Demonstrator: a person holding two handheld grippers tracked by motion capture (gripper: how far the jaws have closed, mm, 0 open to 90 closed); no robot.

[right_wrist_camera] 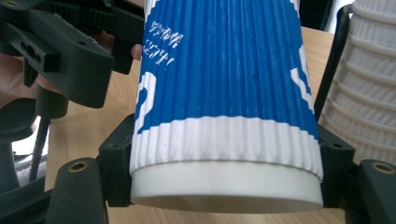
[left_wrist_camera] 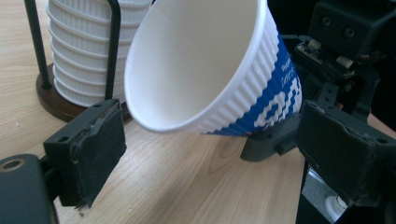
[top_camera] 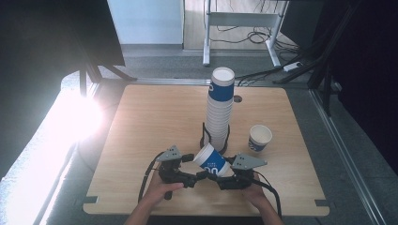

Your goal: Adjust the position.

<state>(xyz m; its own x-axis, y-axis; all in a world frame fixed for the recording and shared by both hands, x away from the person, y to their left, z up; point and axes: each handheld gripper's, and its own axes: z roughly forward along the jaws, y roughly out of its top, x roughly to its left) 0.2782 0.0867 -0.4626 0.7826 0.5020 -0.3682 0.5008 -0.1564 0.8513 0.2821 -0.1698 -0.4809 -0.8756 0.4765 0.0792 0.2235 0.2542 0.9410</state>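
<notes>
Cup (top_camera: 211, 160): blue and white paper cup, tilted, low centre of the high view, its base gripped by the right claw.
Bench (top_camera: 155, 117): pale wood, fills the middle.
Stack of cups (top_camera: 219, 105): upright in a dark holder, centre, just behind the held cup.
Second cup (top_camera: 259, 138): stands alone, right of centre.
Right claw (right_wrist_camera: 226, 186): clenched on the cup's base.
Left claw (left_wrist_camera: 210, 154): released, jaws wide of the cup's rim.

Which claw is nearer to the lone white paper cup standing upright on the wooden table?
Right. The right claw is just in front-left of the lone white paper cup; the left claw is farther left, beyond the tilted blue-and-white ribbed cup.
</notes>
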